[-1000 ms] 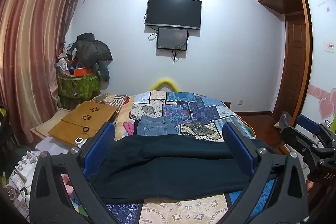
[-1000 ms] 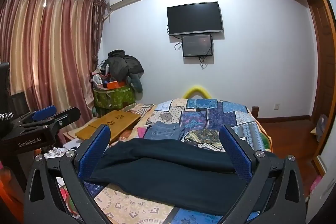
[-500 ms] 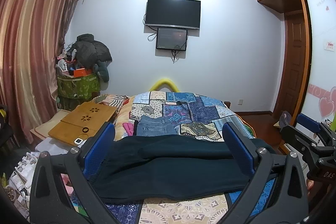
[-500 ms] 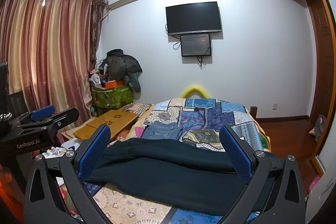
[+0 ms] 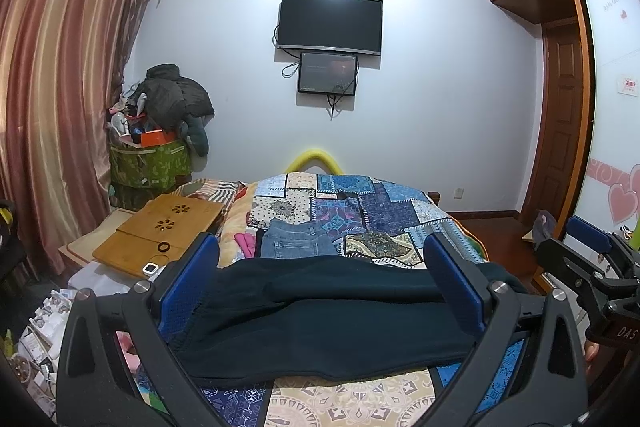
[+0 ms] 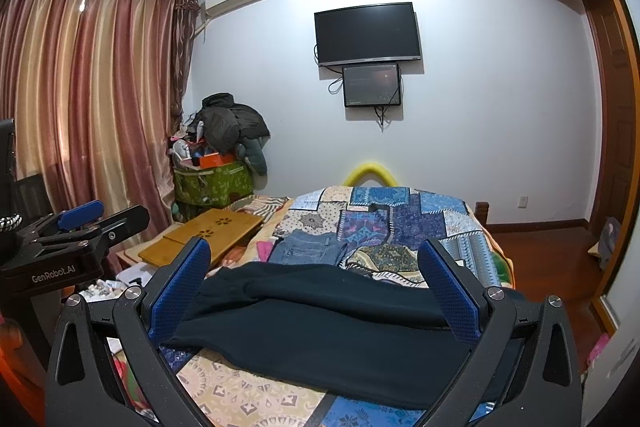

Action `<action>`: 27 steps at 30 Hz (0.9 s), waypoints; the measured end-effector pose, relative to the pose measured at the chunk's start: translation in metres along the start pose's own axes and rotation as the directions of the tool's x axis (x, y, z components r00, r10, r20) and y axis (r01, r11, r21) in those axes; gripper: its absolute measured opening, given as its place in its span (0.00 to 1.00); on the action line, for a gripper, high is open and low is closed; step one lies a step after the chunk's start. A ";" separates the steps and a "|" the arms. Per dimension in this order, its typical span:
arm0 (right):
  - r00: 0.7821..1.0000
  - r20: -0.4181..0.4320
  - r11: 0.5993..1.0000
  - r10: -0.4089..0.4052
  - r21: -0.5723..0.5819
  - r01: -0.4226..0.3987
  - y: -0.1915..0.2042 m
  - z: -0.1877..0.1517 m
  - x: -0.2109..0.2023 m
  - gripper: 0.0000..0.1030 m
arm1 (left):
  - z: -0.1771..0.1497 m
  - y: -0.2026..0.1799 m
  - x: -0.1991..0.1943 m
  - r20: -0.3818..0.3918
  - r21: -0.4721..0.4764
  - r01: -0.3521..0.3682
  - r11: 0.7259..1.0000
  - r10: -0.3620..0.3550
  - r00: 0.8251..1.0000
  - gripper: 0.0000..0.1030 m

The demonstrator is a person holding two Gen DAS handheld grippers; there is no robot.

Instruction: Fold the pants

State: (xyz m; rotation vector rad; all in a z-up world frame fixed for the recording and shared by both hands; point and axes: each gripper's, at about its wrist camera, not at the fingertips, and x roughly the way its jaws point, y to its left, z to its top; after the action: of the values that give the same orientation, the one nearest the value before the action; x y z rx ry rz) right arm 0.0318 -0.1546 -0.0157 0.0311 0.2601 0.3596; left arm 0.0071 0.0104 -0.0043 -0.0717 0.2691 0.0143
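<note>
Pants (image 5: 320, 319), dark, lie across the bed (image 5: 360, 211) beneath the left hand-held gripper (image 5: 320, 287), its jaws spread empty, and the right wrist view shows the right hand-held gripper (image 6: 316, 291) likewise agape, apparently pre-grasp, needing descent onto an edge.

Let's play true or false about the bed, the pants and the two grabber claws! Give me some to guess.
1. The dark pants lie across the patchwork quilt. True.
2. The left gripper squeezes the pants. False: it is open and holds nothing.
3. Folded blue jeans lie behind the dark pants. True.
4. The TV shows a cartoon. False: its screen is dark.
5. The right gripper is open. True.
</note>
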 end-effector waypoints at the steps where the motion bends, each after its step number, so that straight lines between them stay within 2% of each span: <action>1: 1.000 0.000 1.000 -0.001 0.002 0.001 0.000 0.000 0.000 1.00 | 0.000 -0.001 0.000 0.000 -0.001 0.000 1.000 0.000 1.000 1.00; 27: 1.000 0.006 1.000 -0.019 0.008 0.019 -0.011 0.001 -0.003 1.00 | 0.001 0.000 -0.001 0.001 -0.001 -0.001 1.000 0.001 1.000 1.00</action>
State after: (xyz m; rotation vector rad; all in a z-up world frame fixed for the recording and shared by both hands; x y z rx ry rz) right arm 0.0328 -0.1665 -0.0149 0.0373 0.2558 0.3393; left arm 0.0065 0.0106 -0.0033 -0.0729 0.2683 0.0158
